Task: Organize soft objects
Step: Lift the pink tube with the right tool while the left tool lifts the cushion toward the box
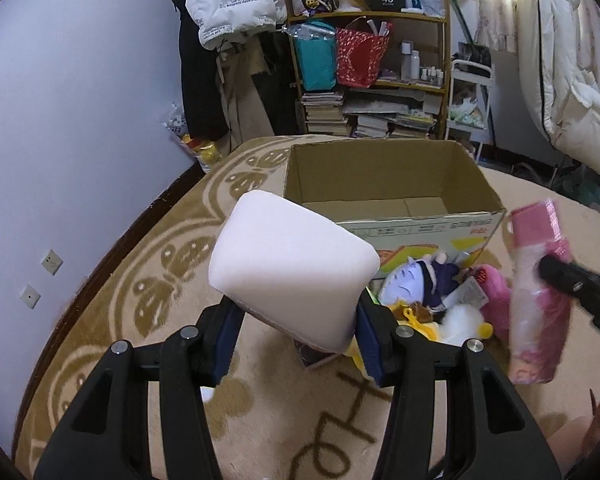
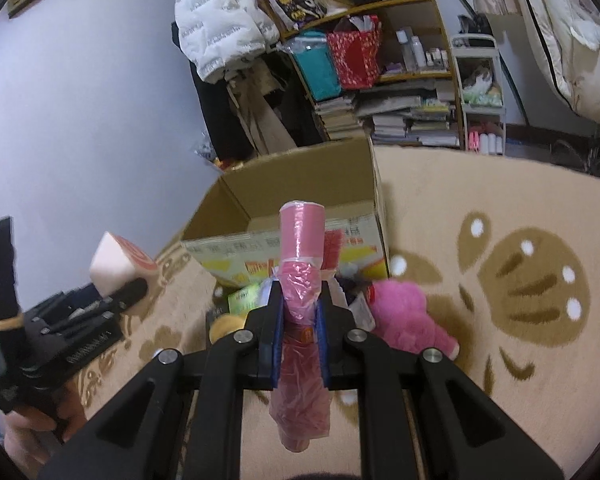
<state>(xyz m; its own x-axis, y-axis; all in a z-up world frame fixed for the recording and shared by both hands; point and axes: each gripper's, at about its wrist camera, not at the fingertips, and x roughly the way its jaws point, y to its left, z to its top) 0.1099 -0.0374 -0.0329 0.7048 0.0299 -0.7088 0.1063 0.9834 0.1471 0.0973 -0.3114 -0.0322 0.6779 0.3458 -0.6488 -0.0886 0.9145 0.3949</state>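
Observation:
My left gripper (image 1: 296, 320) is shut on a pale pink foam block (image 1: 292, 268) and holds it above the rug, in front of an open cardboard box (image 1: 384, 188). The block also shows in the right wrist view (image 2: 116, 264). My right gripper (image 2: 300, 312) is shut on a pink roll wrapped in clear plastic (image 2: 302, 280), held upright before the box (image 2: 300, 184); the roll shows at the right of the left wrist view (image 1: 536, 300). A pile of plush toys lies by the box: a purple-white doll (image 1: 416, 280), a yellow-white plush (image 1: 460, 324) and a pink plush (image 2: 404, 312).
A beige patterned rug (image 2: 520, 280) covers the floor. Behind the box stand a cluttered wooden shelf (image 1: 380, 60) with books and bags, hanging coats (image 1: 228, 12) and a white trolley (image 1: 470, 92). A blue wall (image 1: 60, 100) is at the left. Bedding (image 1: 572, 80) is at the right.

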